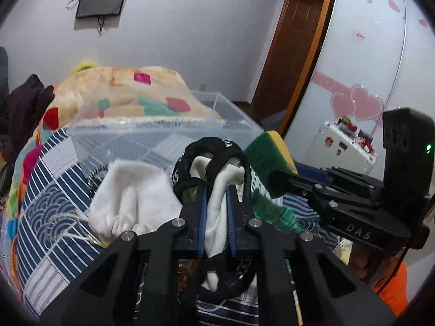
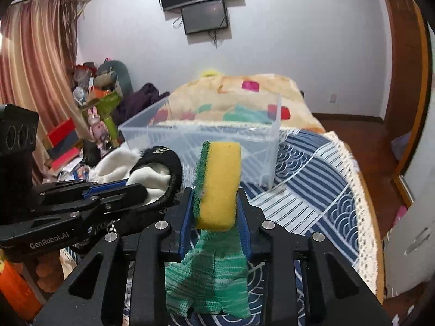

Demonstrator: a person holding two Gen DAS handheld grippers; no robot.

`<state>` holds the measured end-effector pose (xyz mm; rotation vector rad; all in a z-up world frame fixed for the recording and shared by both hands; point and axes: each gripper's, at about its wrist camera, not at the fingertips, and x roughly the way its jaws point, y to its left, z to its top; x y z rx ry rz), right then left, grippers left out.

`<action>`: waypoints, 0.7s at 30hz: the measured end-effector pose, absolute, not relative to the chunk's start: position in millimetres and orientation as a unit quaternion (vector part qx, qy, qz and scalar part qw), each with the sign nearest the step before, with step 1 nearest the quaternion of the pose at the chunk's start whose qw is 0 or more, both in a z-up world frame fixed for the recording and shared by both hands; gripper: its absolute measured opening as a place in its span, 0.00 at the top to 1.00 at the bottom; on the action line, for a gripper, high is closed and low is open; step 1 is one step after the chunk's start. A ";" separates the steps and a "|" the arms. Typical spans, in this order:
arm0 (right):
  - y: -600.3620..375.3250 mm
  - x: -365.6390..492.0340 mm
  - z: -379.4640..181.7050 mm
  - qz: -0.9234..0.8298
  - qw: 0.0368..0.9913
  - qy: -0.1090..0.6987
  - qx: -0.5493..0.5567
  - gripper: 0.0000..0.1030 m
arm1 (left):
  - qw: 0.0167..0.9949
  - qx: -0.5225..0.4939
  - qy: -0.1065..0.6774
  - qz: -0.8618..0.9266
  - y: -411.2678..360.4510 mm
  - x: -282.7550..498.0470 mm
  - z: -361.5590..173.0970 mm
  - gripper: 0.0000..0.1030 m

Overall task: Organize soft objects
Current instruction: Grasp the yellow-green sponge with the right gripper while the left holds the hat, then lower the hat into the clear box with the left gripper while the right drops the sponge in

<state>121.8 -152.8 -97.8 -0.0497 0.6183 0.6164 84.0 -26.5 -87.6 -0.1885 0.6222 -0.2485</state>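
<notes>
The left claw (image 1: 217, 193) clamps a white cloth (image 1: 214, 217) tangled with a black band (image 1: 209, 146); the right claw (image 2: 216, 209) clamps a sponge (image 2: 220, 184) above the bed (image 2: 312, 168), near a clear box (image 2: 190, 133).

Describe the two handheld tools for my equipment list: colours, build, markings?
Both are black plastic. The left tool and right tool have blue pads inside the fingers and silver bolts at the joints. Seen side-on, one reads "DAS", the other "GenRobot.AI". The right one's block-shaped housing has a green light. An orange sleeve shows beneath.
</notes>
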 end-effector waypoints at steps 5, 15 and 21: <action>-153.4 120.5 -85.9 0.291 0.912 0.287 -0.026 0.74 | 0.945 -0.114 0.280 -0.129 -10.9 81.4 -62.8 0.87; -143.8 136.7 -54.9 0.279 0.926 0.253 -0.033 0.74 | 0.965 -0.080 0.239 -0.071 17.6 101.4 -23.0 0.87; -129.3 159.1 -39.5 0.277 0.929 0.241 -0.040 0.74 | 0.967 -0.050 0.246 -0.042 31.7 132.3 -19.8 0.87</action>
